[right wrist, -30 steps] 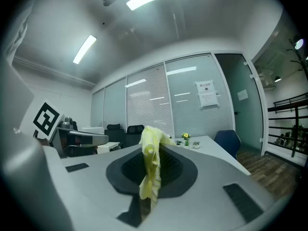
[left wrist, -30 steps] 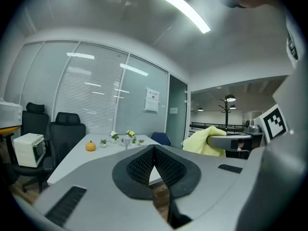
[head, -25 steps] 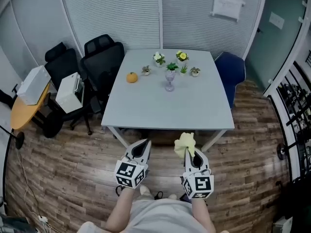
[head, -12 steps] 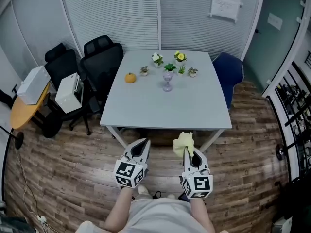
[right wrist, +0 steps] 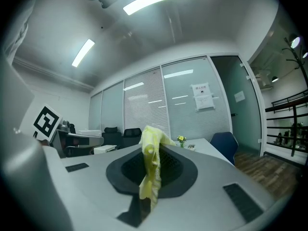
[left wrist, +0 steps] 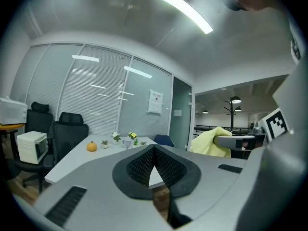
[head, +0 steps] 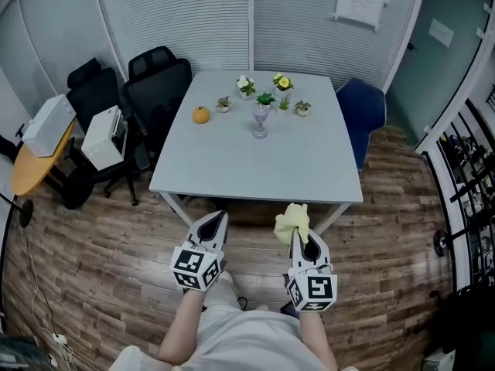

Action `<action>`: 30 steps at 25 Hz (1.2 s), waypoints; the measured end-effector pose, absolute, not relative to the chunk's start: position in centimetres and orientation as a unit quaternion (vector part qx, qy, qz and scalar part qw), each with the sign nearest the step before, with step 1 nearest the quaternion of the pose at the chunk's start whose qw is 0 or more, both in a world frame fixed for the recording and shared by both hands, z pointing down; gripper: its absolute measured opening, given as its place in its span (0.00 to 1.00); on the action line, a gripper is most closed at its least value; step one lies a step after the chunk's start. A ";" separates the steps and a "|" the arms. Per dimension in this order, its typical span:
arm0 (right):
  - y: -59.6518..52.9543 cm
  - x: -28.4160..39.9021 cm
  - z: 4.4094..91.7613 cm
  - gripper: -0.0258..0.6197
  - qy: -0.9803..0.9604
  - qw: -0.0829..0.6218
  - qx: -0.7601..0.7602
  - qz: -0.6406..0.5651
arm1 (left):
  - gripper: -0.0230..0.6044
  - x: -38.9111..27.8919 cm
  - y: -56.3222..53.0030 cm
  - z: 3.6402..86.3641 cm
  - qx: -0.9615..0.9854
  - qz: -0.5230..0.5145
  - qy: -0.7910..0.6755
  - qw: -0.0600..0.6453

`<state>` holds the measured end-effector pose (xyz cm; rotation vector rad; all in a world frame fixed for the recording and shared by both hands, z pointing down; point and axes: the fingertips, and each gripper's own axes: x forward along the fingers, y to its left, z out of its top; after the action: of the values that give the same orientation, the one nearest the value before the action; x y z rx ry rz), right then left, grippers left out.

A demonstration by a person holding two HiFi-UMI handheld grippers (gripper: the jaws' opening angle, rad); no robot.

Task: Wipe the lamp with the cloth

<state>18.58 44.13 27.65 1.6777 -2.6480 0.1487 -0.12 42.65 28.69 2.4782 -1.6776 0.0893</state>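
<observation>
A small clear stemmed lamp [head: 260, 122] stands near the far middle of the grey table [head: 232, 172], among little potted plants; in the left gripper view the lamp [left wrist: 127, 141] is tiny and far off. My right gripper [head: 298, 233] is shut on a yellow cloth [head: 293, 222], which bunches above its tips just short of the table's near edge. In the right gripper view the cloth [right wrist: 150, 165] hangs between the closed jaws of the right gripper [right wrist: 153, 146]. My left gripper [head: 216, 218] is shut with nothing in it, its pads meeting in the left gripper view [left wrist: 154, 148].
An orange pumpkin [head: 201, 114] and several small plants [head: 282, 82] sit by the lamp. Black office chairs [head: 158, 83] stand left of the table, a blue chair [head: 362, 113] to the right. White boxes [head: 103, 136] and a round yellow table [head: 31, 168] are at far left. Wood floor lies below.
The table has drawn slightly nearer to both grippers and shifted left in the head view. The right gripper with the cloth has edged forward. Both jaws stay shut.
</observation>
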 end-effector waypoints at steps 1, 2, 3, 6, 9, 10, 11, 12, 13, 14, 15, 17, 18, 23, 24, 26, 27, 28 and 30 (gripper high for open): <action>43.7 18.7 27.9 0.09 -0.843 0.002 0.536 0.049 | 0.04 0.1 42.1 28.9 0.827 0.031 -0.556 0.073; 43.0 18.8 28.2 0.09 -0.841 0.002 0.538 0.050 | 0.04 0.3 41.3 29.1 0.829 0.032 -0.554 0.072; 42.0 18.8 28.4 0.09 -0.840 0.004 0.540 0.052 | 0.04 0.3 40.2 29.3 0.830 0.033 -0.552 0.071; 38.1 18.4 29.3 0.09 -0.837 0.011 0.544 0.056 | 0.04 -0.1 35.8 30.3 0.832 0.033 -0.549 0.074; 33.0 17.8 30.3 0.09 -0.833 0.021 0.550 0.056 | 0.04 -0.7 30.0 31.3 0.838 0.022 -0.540 0.082; 31.0 17.5 30.7 0.09 -0.831 0.026 0.552 0.056 | 0.04 -1.0 27.8 31.5 0.839 0.018 -0.537 0.084; 28.9 17.1 31.0 0.09 -0.830 0.032 0.554 0.056 | 0.04 -1.4 25.5 31.8 0.840 0.015 -0.535 0.087; 26.7 16.6 31.1 0.09 -0.829 0.037 0.555 0.057 | 0.04 -1.9 23.1 32.0 0.840 0.016 -0.534 0.090; 24.5 16.0 31.1 0.09 -0.829 0.040 0.555 0.058 | 0.04 -2.4 20.7 32.0 0.840 0.020 -0.534 0.091; 22.3 15.3 30.9 0.09 -0.829 0.042 0.555 0.058 | 0.04 -3.0 18.5 32.0 0.841 0.025 -0.532 0.091; 20.2 14.7 30.7 0.09 -0.828 0.043 0.556 0.058 | 0.04 -3.6 16.3 31.9 0.843 0.029 -0.530 0.091; 16.1 13.6 30.4 0.09 -0.825 0.043 0.560 0.062 | 0.04 -4.7 12.4 31.9 0.843 0.030 -0.528 0.094; 14.3 13.0 30.2 0.09 -0.824 0.042 0.561 0.065 | 0.04 -5.4 10.4 32.0 0.843 0.029 -0.528 0.099; 7.3 10.9 30.4 0.09 -0.815 0.042 0.572 0.079 | 0.04 -7.6 3.1 33.1 0.851 0.046 -0.513 0.108; 6.1 10.7 30.5 0.09 -0.812 0.041 0.576 0.083 | 0.04 -8.0 1.9 33.4 0.852 0.048 -0.510 0.110; 4.0 10.2 30.6 0.09 -0.808 0.041 0.582 0.086 | 0.04 -8.6 -0.3 33.9 0.855 0.048 -0.504 0.116; 3.2 10.0 30.6 0.09 -0.806 0.044 0.584 0.085 | 0.04 -8.8 -1.2 34.3 0.856 0.049 -0.500 0.119; 2.6 9.8 30.6 0.09 -0.804 0.047 0.587 0.084 | 0.04 -9.0 -1.9 34.6 0.858 0.050 -0.497 0.122; 1.7 9.5 30.5 0.09 -0.801 0.053 0.590 0.083 | 0.04 -9.1 -2.9 35.0 0.861 0.053 -0.490 0.125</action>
<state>9.47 1.66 30.50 1.7948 -2.4347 0.2511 -9.07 -2.92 35.02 2.5088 -1.4290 0.1552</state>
